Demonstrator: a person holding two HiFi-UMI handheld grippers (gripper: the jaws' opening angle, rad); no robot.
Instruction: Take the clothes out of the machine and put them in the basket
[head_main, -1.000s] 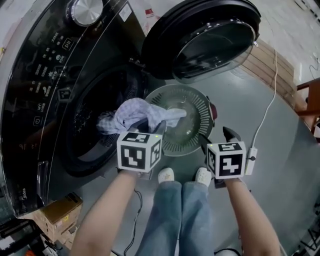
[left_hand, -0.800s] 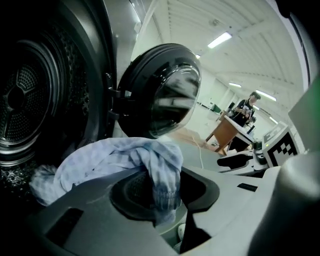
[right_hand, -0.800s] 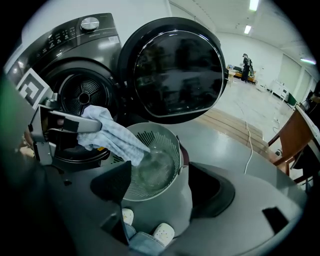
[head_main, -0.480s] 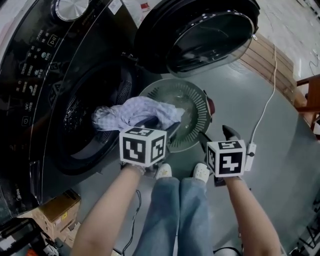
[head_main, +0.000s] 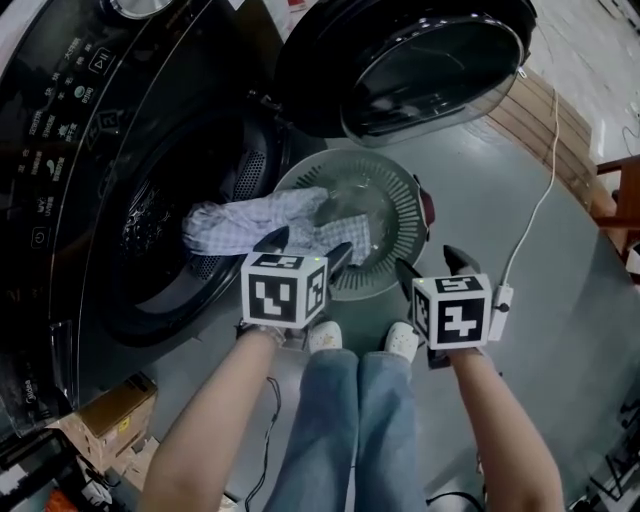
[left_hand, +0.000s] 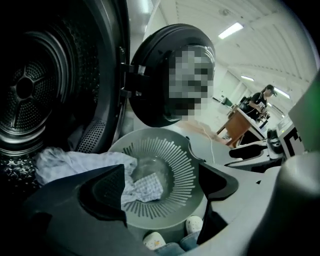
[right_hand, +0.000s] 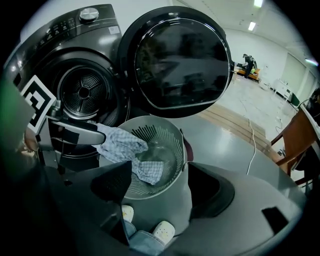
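Below the open door (head_main: 400, 60) of the washing machine (head_main: 70, 160), the checked cloth (head_main: 250, 220) lies draped over the rim of the round slatted basket (head_main: 400, 200), one end inside it and the other toward the drum opening. The left gripper (head_main: 308, 245) has just been opening; its jaws stand apart above the cloth, released. The right gripper (head_main: 430, 265) hangs beside the basket, jaws apart and empty.
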